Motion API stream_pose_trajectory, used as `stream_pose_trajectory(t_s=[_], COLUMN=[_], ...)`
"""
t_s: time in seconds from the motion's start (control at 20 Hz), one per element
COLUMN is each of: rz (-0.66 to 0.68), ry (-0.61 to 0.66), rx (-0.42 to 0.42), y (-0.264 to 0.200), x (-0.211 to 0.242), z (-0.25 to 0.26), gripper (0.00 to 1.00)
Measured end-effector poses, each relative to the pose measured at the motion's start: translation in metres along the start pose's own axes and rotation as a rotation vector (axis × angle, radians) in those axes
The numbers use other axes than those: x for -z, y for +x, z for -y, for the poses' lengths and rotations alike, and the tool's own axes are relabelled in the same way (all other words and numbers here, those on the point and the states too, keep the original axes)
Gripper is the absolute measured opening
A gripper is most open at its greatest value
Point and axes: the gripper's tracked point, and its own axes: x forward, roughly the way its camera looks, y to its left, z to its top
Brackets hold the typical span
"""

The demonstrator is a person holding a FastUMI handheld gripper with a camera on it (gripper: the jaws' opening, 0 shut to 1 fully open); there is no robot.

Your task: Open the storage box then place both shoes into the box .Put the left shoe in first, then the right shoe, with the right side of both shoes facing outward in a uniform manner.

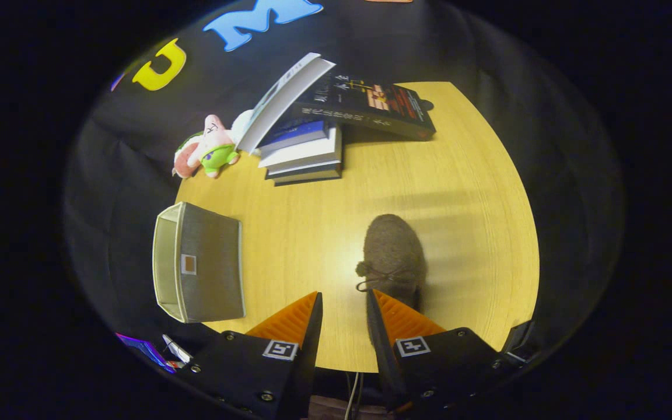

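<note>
A grey felt shoe [393, 251] with a small bow lies on the wooden table [464, 192], toe pointing away from me. Its near end is hidden under my right finger [397, 318]. My gripper [343, 291] hovers over the table's near edge, open, with only bare table in the gap between the fingers. The shoe lies just ahead of the right fingertip, not between the fingers. The grey fabric storage box [199, 262] sits to the left of the left finger [292, 321], at the table's left edge. Its broad grey face with a small label is turned up, and a paler side faces left.
A stack of books [304, 151] stands at the far side of the table, with an open book [283, 99] and a dark book [371, 105] leaning on it. A pink and green plush toy [207, 149] lies left of the stack. Bare table spans between box and shoe.
</note>
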Motion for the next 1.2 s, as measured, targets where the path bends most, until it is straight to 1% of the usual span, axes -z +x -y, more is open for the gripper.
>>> stream_pose_trajectory(t_s=[0.2, 0.3, 0.45, 0.55, 0.7, 0.9, 0.95, 1.0, 1.05, 1.15, 1.2], rz=[-0.039, -0.063, -0.094, -0.128, -0.166, -0.184, -0.190, -0.188, -0.182, -0.198, -0.212], ry=[0.033, 0.059, 0.060, 0.071, 0.053, 0.012, -0.011, -0.033, -0.020, -0.057, -0.062], rx=[0.055, 0.067, 0.101, 0.102, 0.140, 0.159, 0.172, 0.162, 0.167, 0.175, 0.167], y=[0.009, 0.014, 0.027, 0.038, 0.051, 0.066, 0.069, 0.070, 0.069, 0.082, 0.087], x=[0.016, 0.022, 0.031, 0.038, 0.043, 0.040, 0.040, 0.039, 0.039, 0.042, 0.047], z=[0.038, 0.048, 0.067, 0.071, 0.084, 0.091, 0.094, 0.093, 0.093, 0.096, 0.095], gripper=[0.47, 0.47, 0.47, 0.47, 0.47, 0.46, 0.36, 0.33, 0.33, 0.10, 0.11])
